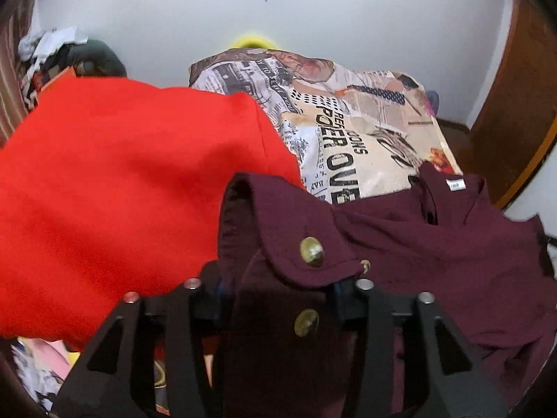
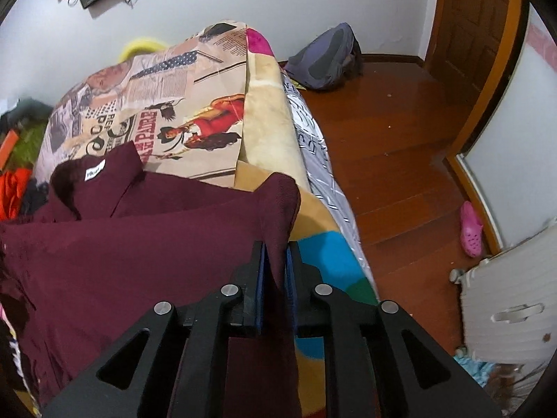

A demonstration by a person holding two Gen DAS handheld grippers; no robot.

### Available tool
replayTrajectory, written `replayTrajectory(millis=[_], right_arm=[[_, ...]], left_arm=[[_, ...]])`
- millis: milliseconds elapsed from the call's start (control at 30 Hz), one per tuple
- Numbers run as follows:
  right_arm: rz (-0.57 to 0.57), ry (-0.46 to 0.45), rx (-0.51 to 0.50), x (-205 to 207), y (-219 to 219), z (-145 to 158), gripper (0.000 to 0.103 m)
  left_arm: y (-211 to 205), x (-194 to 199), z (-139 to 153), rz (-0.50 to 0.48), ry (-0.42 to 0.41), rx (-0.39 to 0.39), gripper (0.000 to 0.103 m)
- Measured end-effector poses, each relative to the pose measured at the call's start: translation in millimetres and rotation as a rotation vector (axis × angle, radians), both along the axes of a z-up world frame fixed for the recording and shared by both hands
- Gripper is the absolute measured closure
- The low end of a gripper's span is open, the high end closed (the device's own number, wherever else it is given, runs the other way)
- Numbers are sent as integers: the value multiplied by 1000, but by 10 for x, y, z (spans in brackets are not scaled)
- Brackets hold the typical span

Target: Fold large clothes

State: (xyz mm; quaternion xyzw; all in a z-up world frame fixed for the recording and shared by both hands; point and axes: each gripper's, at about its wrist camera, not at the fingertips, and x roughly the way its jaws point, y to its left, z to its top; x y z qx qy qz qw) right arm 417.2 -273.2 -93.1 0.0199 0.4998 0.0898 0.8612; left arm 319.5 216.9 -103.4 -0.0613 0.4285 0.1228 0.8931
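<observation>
Looking along the left gripper (image 1: pixel 278 289), its jaws were closed on a buttoned cuff of the maroon shirt (image 1: pixel 435 250), which lay spread on the printed bedspread (image 1: pixel 365 146). A red garment (image 1: pixel 115 181) lay just left of the cuff. In the right wrist view, the right gripper (image 2: pixel 275 278) was clamped on a ribbed fold of the maroon shirt (image 2: pixel 146 237), near the bed's right edge above the wooden floor (image 2: pixel 400 132).
</observation>
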Motion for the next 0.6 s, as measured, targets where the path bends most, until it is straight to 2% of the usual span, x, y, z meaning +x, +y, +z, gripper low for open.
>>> replayTrajectory(millis=[100, 200, 300, 367, 433, 533, 600], right_arm=[[18, -19, -18, -142, -20, 137, 90], [40, -53, 3, -302, -24, 278, 88], [56, -96, 8, -516, -34, 435, 78], [68, -129, 17, -662, -37, 531, 64], [73, -174, 38, -859, -66, 651, 53], [79, -212, 60, -1065, -79, 760, 49], [93, -226, 73, -1216, -83, 812, 48]], left_arm=[[-89, -63, 23, -7, 19, 43, 51], [-124, -172, 75, -6, 10, 30, 43], [-136, -343, 162, 1, -12, 14, 36], [-143, -464, 224, -1, -30, 7, 33], [-153, -589, 278, -4, -39, 6, 31], [-166, -796, 336, -4, -49, 10, 21], [-175, -957, 355, -3, -57, 18, 19]])
